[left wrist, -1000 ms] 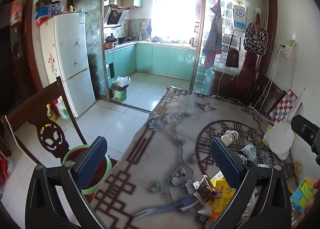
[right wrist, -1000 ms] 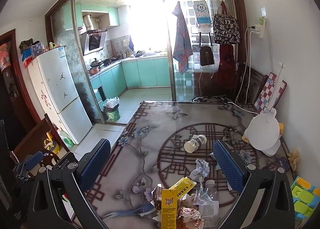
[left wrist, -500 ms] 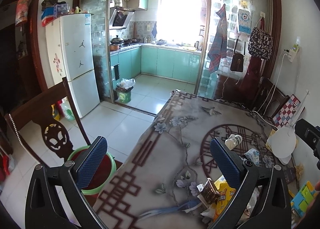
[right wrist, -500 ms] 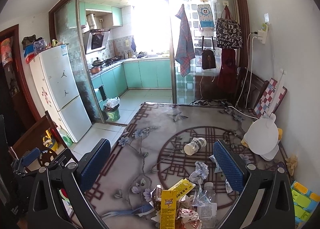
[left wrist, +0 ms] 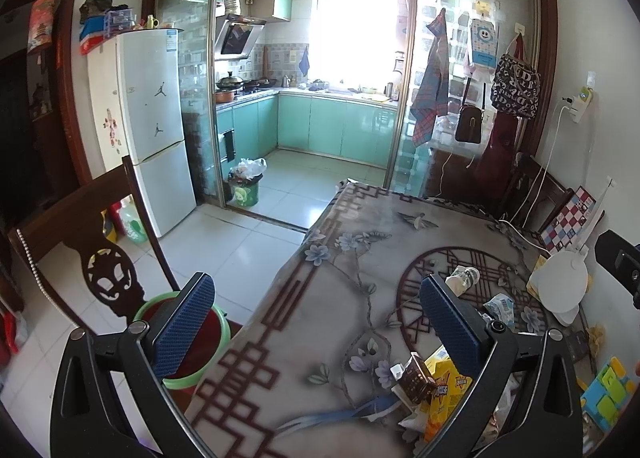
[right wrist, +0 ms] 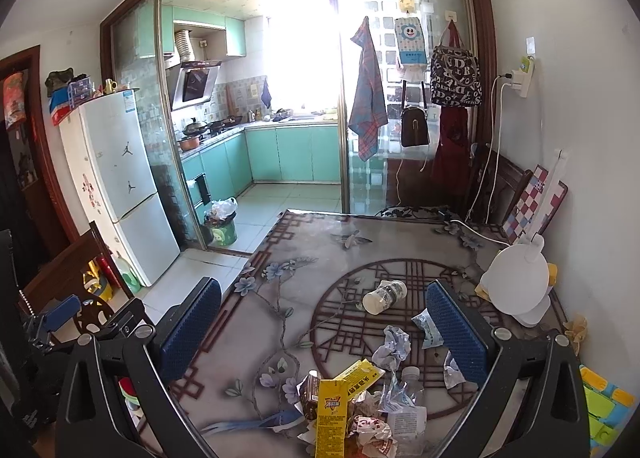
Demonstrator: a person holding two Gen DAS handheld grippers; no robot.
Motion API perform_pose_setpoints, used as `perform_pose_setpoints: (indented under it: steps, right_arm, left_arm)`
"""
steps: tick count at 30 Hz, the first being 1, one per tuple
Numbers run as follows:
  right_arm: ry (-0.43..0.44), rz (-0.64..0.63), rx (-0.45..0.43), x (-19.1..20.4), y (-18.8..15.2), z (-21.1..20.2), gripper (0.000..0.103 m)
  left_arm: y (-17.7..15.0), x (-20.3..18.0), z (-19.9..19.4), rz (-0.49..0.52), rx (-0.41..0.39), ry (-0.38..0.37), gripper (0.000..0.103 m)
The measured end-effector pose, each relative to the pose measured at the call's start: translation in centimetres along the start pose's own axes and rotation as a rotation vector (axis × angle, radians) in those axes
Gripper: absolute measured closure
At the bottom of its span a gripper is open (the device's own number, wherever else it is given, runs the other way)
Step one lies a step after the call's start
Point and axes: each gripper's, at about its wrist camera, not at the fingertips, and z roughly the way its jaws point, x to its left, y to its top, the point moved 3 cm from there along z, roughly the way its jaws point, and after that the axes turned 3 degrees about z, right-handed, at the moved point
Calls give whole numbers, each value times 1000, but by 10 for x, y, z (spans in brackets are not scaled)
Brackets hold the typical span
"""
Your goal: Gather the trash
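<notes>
Trash lies on the patterned table (right wrist: 288, 258): a yellow carton (right wrist: 332, 410), a brown box (left wrist: 418, 378), crumpled paper (right wrist: 394, 342), a clear plastic bottle (right wrist: 408, 390) and a small white bottle (right wrist: 384, 296) on its side. My right gripper (right wrist: 324, 332) is open and empty above the pile. My left gripper (left wrist: 318, 326) is open and empty over the table's left edge, with the trash (left wrist: 440, 390) at its lower right. A green-rimmed red bin (left wrist: 188, 338) stands on the floor beside the table.
A white round lamp (right wrist: 516, 282), a checkered board (right wrist: 528, 201) and colourful blocks (right wrist: 604, 406) sit along the right wall. A dark wooden chair (left wrist: 80, 242) stands left of the table. A fridge (left wrist: 148, 125) and a full kitchen bin (left wrist: 246, 189) are farther off.
Both grippers have drawn back and risen slightly, so the table and trash sit a little lower and farther in view. Both stay open and empty.
</notes>
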Motion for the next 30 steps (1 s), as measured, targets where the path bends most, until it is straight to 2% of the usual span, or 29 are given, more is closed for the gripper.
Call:
perform_pose_setpoints:
  steps: [17,21,25,28,30]
  right_arm:
    - [1,8,29,-14,-14,-10,0]
    - [14,9,47,-18,-17,-7,0]
    - [105,107,146,-55,-37,14,0]
    - [199,219,287,-98,-75,44,0]
    - [200,298,411,-126,-112,70,0]
  left_arm:
    - [-9,-14,-2,26,21,-31,0]
    - [-12,-20,1,35,38,-62,0]
    - [-24,-29,19,77,138,-75,0]
    - [-47,-33,32,78,224,-158,0]
    - [-61,-38,39,71,261,-226,0]
